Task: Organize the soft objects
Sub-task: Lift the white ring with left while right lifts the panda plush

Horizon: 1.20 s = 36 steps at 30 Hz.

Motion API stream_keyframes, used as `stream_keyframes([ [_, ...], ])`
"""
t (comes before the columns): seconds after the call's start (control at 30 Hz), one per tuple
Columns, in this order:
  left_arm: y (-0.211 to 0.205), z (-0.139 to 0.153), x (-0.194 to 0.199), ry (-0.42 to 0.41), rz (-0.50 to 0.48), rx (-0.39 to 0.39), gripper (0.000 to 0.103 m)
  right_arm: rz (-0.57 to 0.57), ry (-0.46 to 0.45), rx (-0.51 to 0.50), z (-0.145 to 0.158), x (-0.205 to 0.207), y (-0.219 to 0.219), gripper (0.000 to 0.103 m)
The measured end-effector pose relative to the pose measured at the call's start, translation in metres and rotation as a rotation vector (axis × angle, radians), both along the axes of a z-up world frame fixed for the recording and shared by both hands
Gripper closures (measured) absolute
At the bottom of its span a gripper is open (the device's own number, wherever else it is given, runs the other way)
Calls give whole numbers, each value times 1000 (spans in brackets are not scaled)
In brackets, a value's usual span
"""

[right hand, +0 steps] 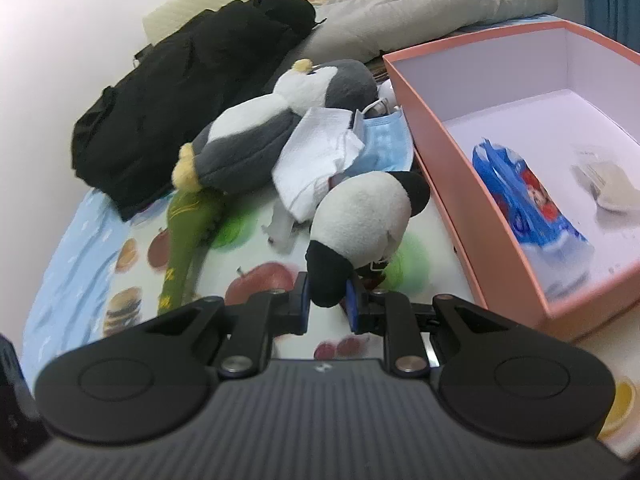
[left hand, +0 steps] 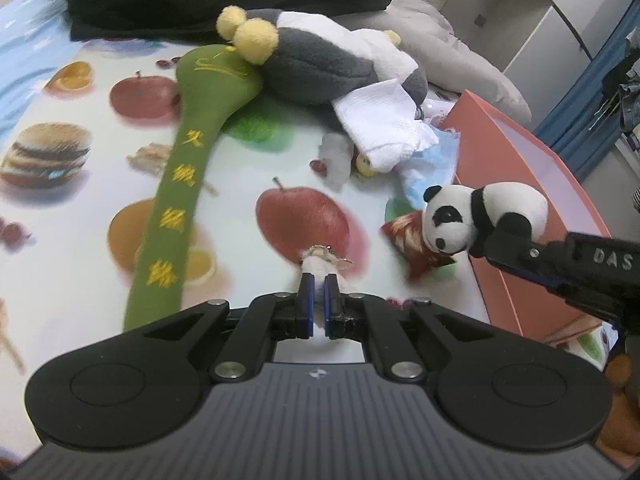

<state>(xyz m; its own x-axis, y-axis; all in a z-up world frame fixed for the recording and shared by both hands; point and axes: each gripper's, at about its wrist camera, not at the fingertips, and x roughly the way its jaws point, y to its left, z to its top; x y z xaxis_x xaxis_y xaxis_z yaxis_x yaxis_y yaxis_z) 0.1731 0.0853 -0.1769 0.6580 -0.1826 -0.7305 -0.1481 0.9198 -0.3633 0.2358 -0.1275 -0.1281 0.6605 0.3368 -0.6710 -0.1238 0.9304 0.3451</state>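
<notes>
My left gripper [left hand: 319, 286] is shut on a small white fuzzy keychain toy [left hand: 318, 266] with a metal clasp, held above the fruit-print sheet [left hand: 100, 184]. My right gripper [right hand: 329, 294] is shut on the black leg of a panda plush [right hand: 360, 216]; in the left wrist view the panda [left hand: 476, 216] hangs beside the pink box [left hand: 516, 184]. The pink box [right hand: 452, 168] holds a blue packet [right hand: 528, 200] and a pale item [right hand: 608, 184]. A grey-white penguin plush [left hand: 320, 64], a green plush stick [left hand: 180, 184], a white sock [left hand: 384, 120] and a blue face mask [right hand: 384, 144] lie on the sheet.
A black bag [right hand: 192, 80] and a grey quilt [right hand: 420, 4] lie at the back. A red snack packet [left hand: 412, 240] and a small whitish toy [left hand: 336, 156] lie near the box. White furniture [left hand: 520, 8] stands at the right.
</notes>
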Motion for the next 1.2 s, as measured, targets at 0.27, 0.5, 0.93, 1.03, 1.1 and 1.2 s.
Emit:
stream_keyframes([
  [0.27, 2, 2, -27, 50, 23, 30, 97, 42, 48, -5, -13, -35, -11, 81],
  [0.5, 1, -6, -29, 100, 23, 6, 97, 107, 166, -18, -44, -57, -17, 80],
  [0.93, 1, 1, -23, 95, -1, -19, 53, 185, 96, -117, -28, -81, -29, 51],
  [1.03, -3, -2, -21, 96, -9, -11, 45, 212, 24, -185, -17, -87, -26, 50],
  [1.1, -6, -3, -17, 95, -18, -8, 43, 226, -25, -226, -11, -88, -23, 50],
  [1.2, -11, -3, -11, 90, -30, 25, 41, 236, -96, -309, -5, -81, -16, 50],
])
